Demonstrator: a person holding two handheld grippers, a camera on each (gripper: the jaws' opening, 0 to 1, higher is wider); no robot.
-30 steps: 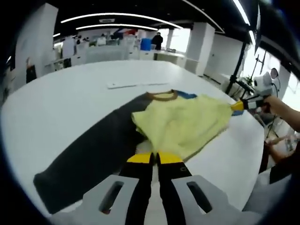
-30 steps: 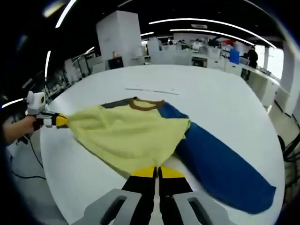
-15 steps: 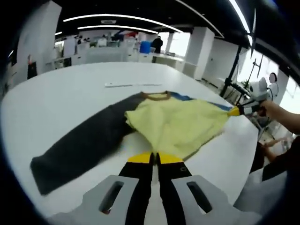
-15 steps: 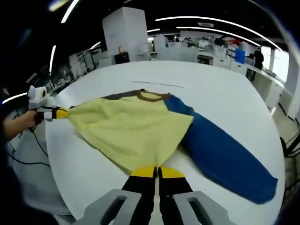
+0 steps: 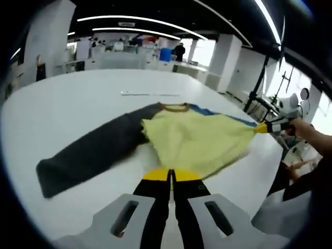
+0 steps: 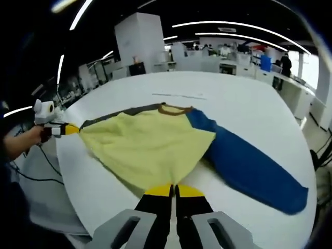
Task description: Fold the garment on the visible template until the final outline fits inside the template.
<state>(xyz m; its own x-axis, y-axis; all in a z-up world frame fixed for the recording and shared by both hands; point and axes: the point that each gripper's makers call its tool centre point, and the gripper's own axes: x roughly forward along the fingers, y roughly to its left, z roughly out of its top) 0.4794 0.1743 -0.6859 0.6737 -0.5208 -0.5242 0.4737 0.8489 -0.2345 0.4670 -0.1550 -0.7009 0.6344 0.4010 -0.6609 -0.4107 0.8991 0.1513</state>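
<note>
Since a second ago we have drawn the garment (image 5: 194, 142) a little further toward our edge of the table (image 5: 62, 98), and its yellow body now lies flatter and more spread, with the dark sleeve (image 5: 88, 155) straighter across the white top.

In the left gripper view, the left gripper (image 5: 170, 175) has its yellow-tipped jaws pressed together on the near hem of the yellow body. The right gripper (image 5: 262, 127) comes in from the right, pinching the far corner of the hem close to the table's edge, with a hand (image 5: 303, 129) behind it.

In the right gripper view, the right gripper (image 6: 174, 190) is likewise clamped on the hem, and the left gripper (image 6: 70, 129) pinches the opposite corner at the table edge. The blue sleeve (image 6: 254, 166) runs out flat toward the right, the brown collar (image 6: 174, 109) points away from us, and a thin pale strip (image 6: 179, 95) lies beyond it on the table.
</note>
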